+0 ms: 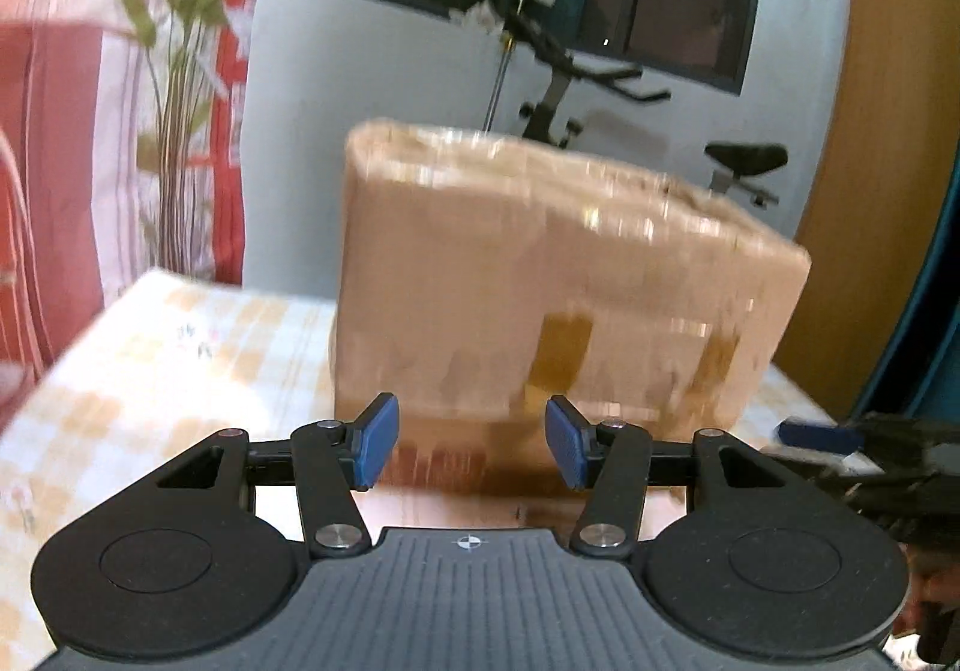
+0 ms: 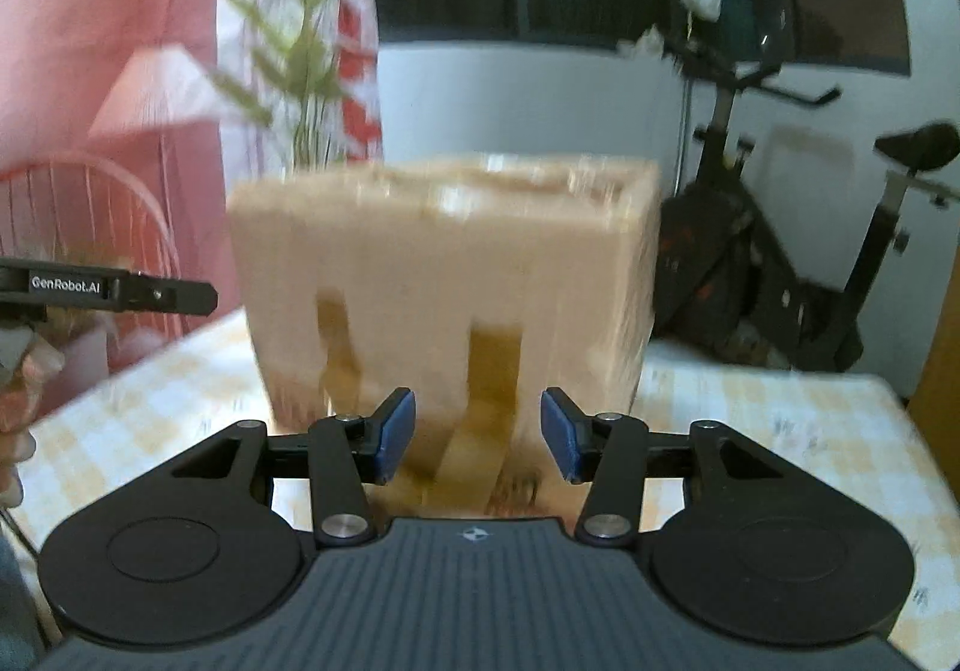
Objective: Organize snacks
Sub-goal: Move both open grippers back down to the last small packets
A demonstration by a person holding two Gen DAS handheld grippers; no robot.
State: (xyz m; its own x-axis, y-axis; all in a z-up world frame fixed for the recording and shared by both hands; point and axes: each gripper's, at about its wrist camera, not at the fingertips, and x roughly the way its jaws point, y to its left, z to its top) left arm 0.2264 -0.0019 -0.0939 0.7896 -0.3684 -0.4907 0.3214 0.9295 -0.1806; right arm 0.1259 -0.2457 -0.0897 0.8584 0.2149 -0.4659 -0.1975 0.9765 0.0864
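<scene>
A brown cardboard box (image 1: 558, 281) with tape strips stands on a table with a yellow checked cloth (image 1: 150, 359). It also shows in the right wrist view (image 2: 444, 287), blurred. My left gripper (image 1: 472, 452) is open and empty, just short of the box's near face. My right gripper (image 2: 477, 437) is open and empty, close to the box's near face. The right gripper shows at the right edge of the left wrist view (image 1: 828, 440). The left gripper shows at the left edge of the right wrist view (image 2: 120, 290). No snacks are in view.
An exercise bike (image 2: 798, 251) stands behind the table by a white wall. A tall plant (image 1: 180, 71) and red-and-white curtains (image 1: 54, 131) are at the left. A wooden panel (image 1: 888, 161) is at the right. The tablecloth (image 2: 780, 419) extends right of the box.
</scene>
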